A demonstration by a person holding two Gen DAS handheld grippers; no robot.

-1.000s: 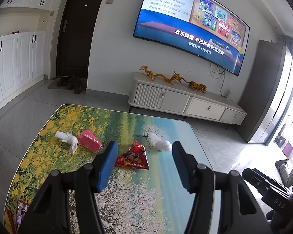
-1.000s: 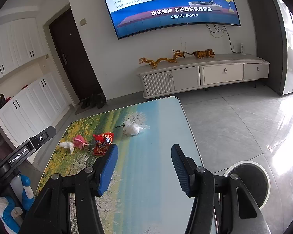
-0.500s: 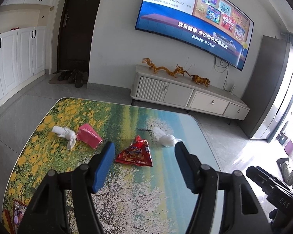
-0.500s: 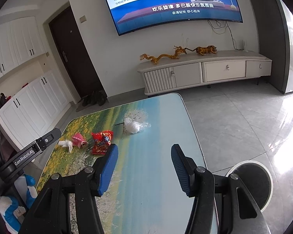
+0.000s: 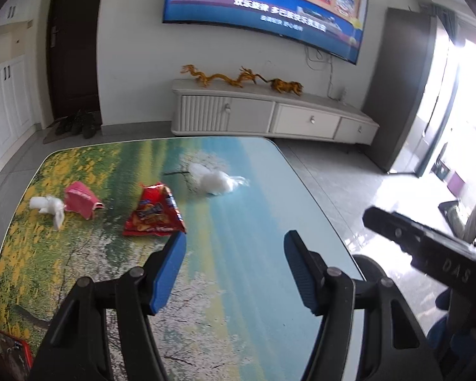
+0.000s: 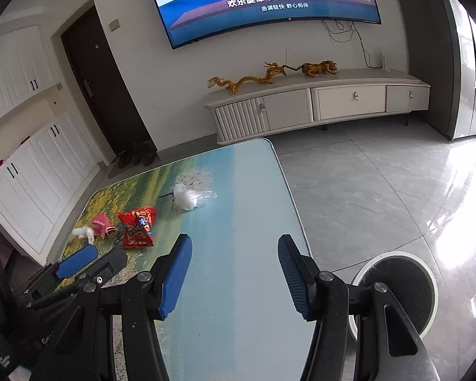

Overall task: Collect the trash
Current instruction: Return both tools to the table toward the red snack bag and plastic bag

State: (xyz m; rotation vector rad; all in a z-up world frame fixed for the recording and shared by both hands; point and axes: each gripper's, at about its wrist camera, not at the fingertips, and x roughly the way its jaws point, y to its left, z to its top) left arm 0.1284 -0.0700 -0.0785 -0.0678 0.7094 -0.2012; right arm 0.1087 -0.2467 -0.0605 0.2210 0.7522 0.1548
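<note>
Trash lies on a table [image 5: 257, 190] with a landscape print: a red snack bag [image 5: 154, 214], a pink wrapper [image 5: 79, 203], a white crumpled tissue [image 5: 46, 206] and a clear plastic bag [image 5: 214, 182]. The same pieces show in the right wrist view: snack bag [image 6: 136, 227], pink wrapper [image 6: 101, 223], tissue [image 6: 84, 233], plastic bag [image 6: 188, 198]. My left gripper [image 5: 234, 238] is open and empty, just short of the snack bag. My right gripper [image 6: 234, 241] is open and empty over the table's right part. A white-rimmed black bin [image 6: 396, 289] stands on the floor at the right.
A white TV cabinet [image 5: 269, 117] stands against the far wall under a large TV [image 5: 263, 6]. White cupboards [image 6: 31, 171] and a dark door [image 6: 104, 89] are at the left. A red item [image 5: 14, 352] lies at the table's near left corner. The floor is grey tile.
My left gripper has swung right and moved forward, closer to the snack bag. My right gripper has moved slightly forward, and the left gripper now shows at its lower left.
</note>
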